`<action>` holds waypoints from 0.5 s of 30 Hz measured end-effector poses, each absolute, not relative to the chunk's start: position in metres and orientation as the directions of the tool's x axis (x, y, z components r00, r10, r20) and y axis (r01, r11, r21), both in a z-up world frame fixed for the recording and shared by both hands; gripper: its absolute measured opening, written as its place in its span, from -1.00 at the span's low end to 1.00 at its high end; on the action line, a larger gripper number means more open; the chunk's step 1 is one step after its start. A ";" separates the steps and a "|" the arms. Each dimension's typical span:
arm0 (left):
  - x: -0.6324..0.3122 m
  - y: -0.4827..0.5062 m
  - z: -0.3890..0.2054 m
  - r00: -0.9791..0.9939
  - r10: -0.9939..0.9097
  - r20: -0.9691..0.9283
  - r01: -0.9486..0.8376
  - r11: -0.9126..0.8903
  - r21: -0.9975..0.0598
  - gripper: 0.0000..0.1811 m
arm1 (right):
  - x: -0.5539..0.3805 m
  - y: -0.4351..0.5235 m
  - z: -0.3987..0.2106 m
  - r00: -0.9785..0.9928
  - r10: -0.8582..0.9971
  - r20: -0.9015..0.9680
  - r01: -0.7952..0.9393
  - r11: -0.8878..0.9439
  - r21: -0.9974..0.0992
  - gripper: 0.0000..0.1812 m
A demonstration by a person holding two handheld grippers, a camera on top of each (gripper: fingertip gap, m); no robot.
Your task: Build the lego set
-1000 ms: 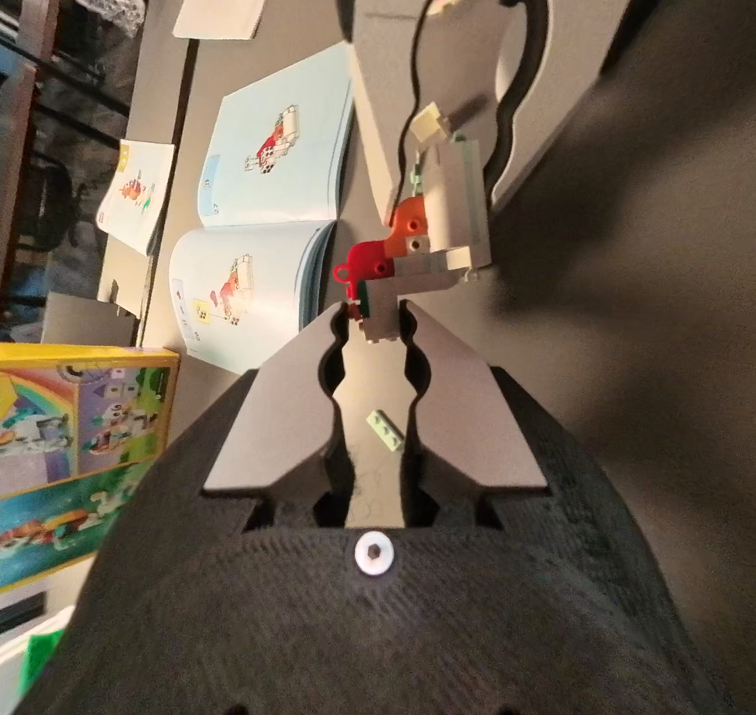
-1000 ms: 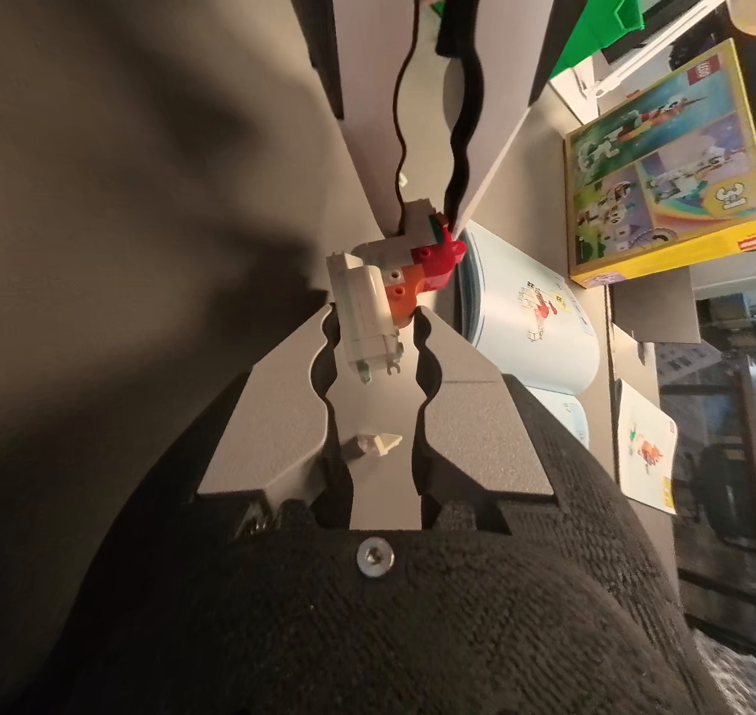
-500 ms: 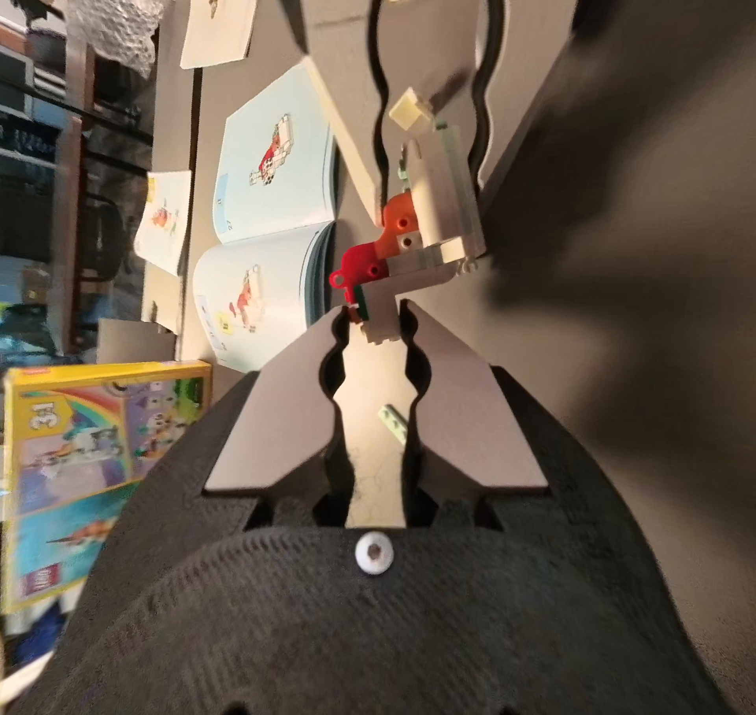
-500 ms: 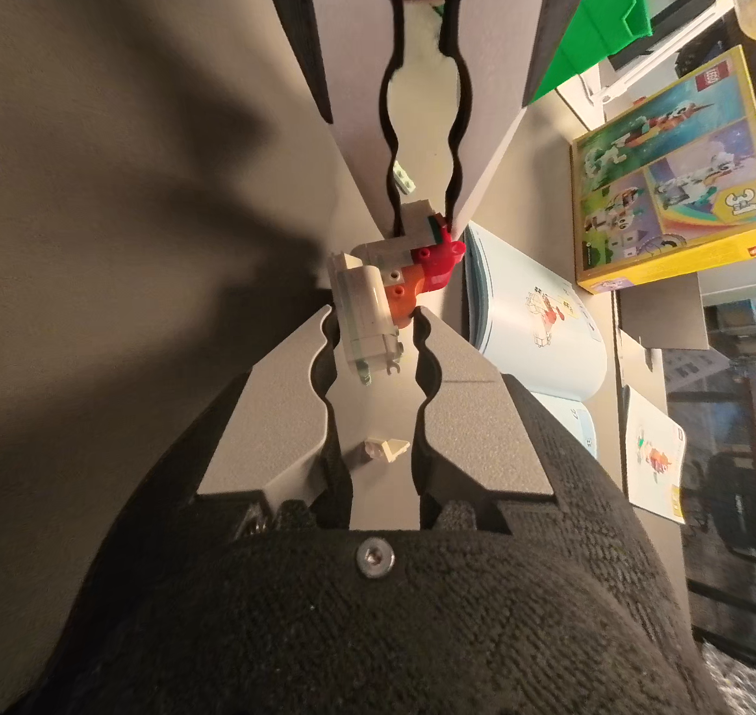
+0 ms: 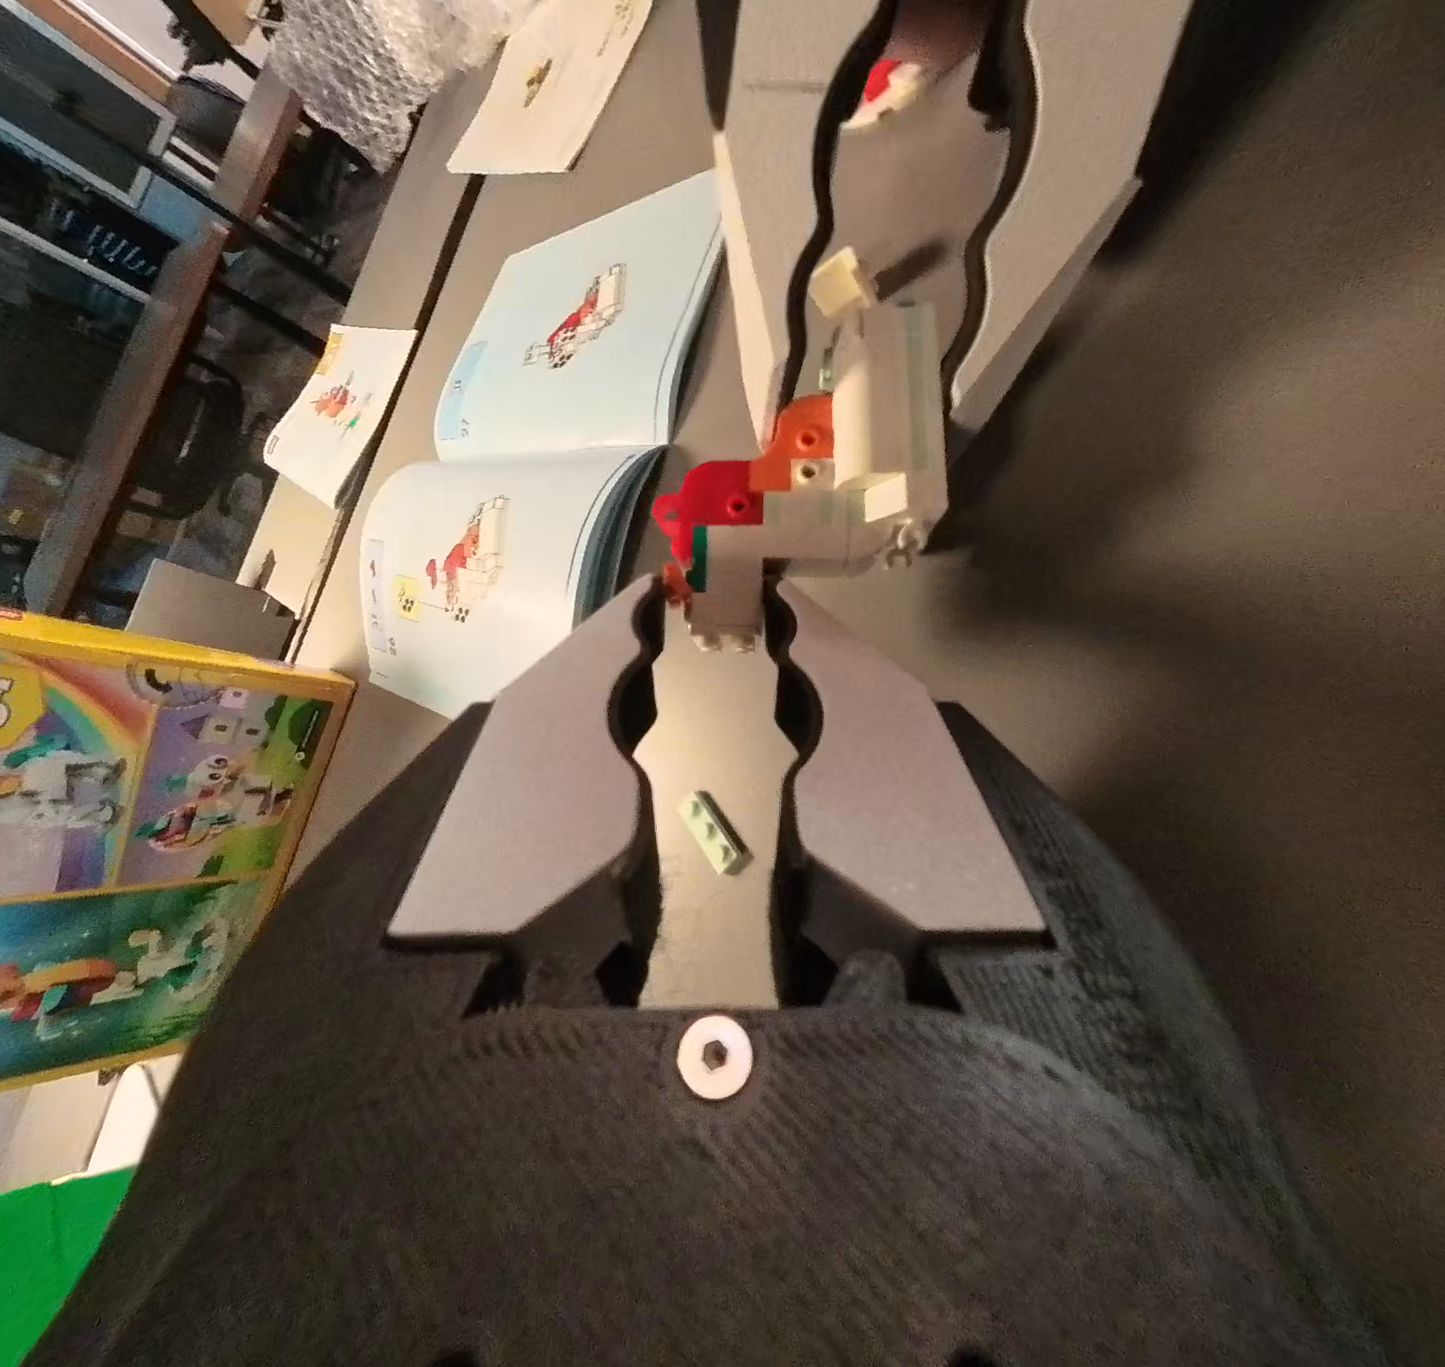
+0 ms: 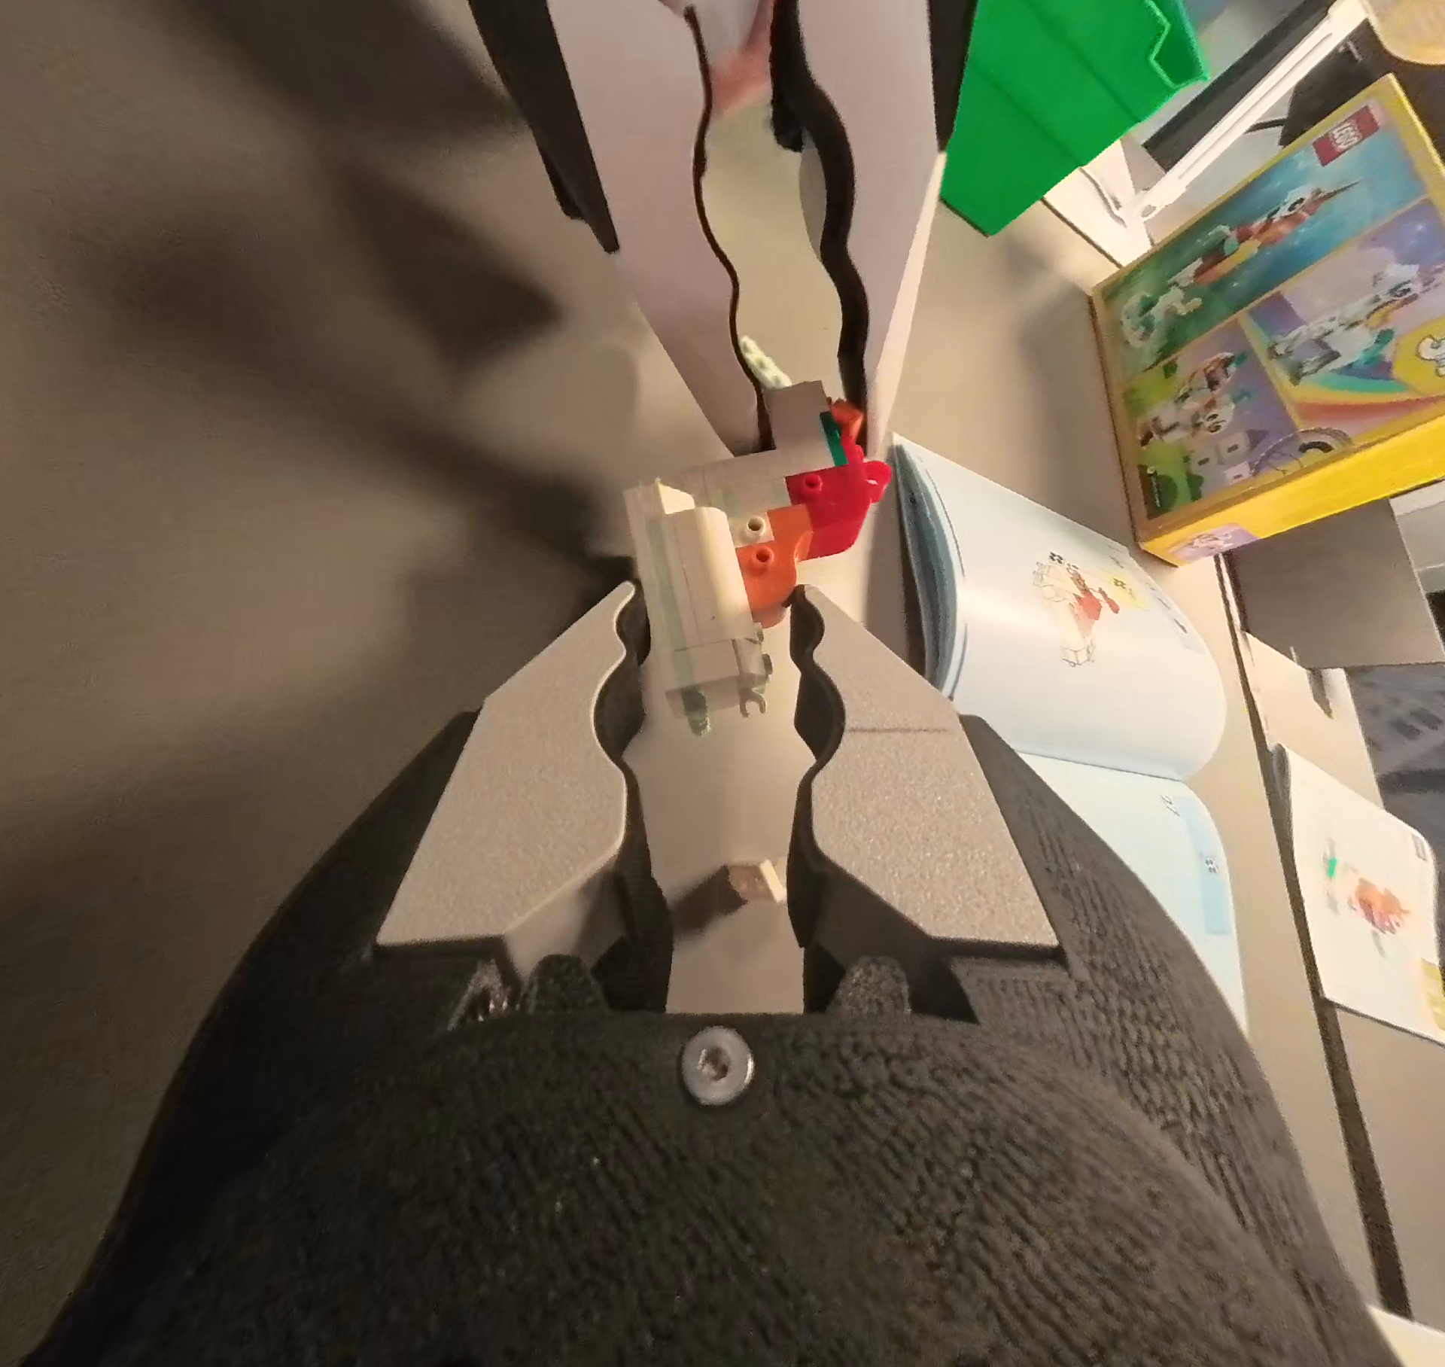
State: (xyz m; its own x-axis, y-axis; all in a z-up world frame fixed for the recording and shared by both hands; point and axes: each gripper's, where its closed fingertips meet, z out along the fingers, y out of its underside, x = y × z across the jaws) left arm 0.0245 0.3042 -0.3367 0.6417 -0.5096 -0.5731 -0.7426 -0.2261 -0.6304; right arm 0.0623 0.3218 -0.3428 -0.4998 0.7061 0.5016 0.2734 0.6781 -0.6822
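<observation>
A small lego model [image 5: 821, 485] of white, orange and red bricks hangs above the grey table, held from both ends. My left gripper [image 5: 718, 590] is shut on its white stub. My right gripper [image 6: 719, 602] is shut on its white and orange block [image 6: 704, 586]. Each gripper shows opposite the other at the top of the other's view. A light green plate [image 5: 715, 833] lies on the table below my left fingers and also shows in the right wrist view [image 6: 762, 363]. A small cream piece [image 6: 751, 884] lies below my right fingers and also shows in the left wrist view [image 5: 837, 289].
An open light blue instruction booklet [image 5: 547, 406] lies beside the model, also in the right wrist view [image 6: 1055, 610]. The yellow lego box [image 5: 156, 821] stands further off. Loose leaflets [image 5: 344, 391], bubble wrap [image 5: 367, 23] and a green bin [image 6: 1055, 62] sit near the table edges. Some 5 centimetres of space lies between my two pairs of fingers. About 7 centimetres separates my left fingertips from the light green plate [image 5: 715, 833]. The small cream piece [image 6: 751, 884] sits 8 centimetres or so from the ends of my right fingers.
Both grippers keep their hold on the model. The pair has tilted and shifted a little, so the booklet, box and loose pieces have slid in both views.
</observation>
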 end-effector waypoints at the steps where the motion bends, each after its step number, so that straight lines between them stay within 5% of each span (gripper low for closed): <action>1: 0.025 0.304 -0.338 0.623 -0.519 -0.586 -0.759 -0.218 -0.614 -0.74 | 0.062 0.321 -0.344 -0.504 0.701 0.504 0.274 0.684 -0.677 -0.62; 9: 0.021 0.304 -0.344 0.480 -0.606 -0.634 -0.870 -0.234 -0.434 -0.72 | 0.063 0.318 -0.341 -0.507 0.682 0.527 0.255 0.703 -0.664 -0.62; 15: 0.023 0.304 -0.347 0.543 -0.608 -0.579 -0.825 -0.259 -0.502 -0.73 | 0.065 0.316 -0.341 -0.512 0.691 0.511 0.248 0.688 -0.683 -0.62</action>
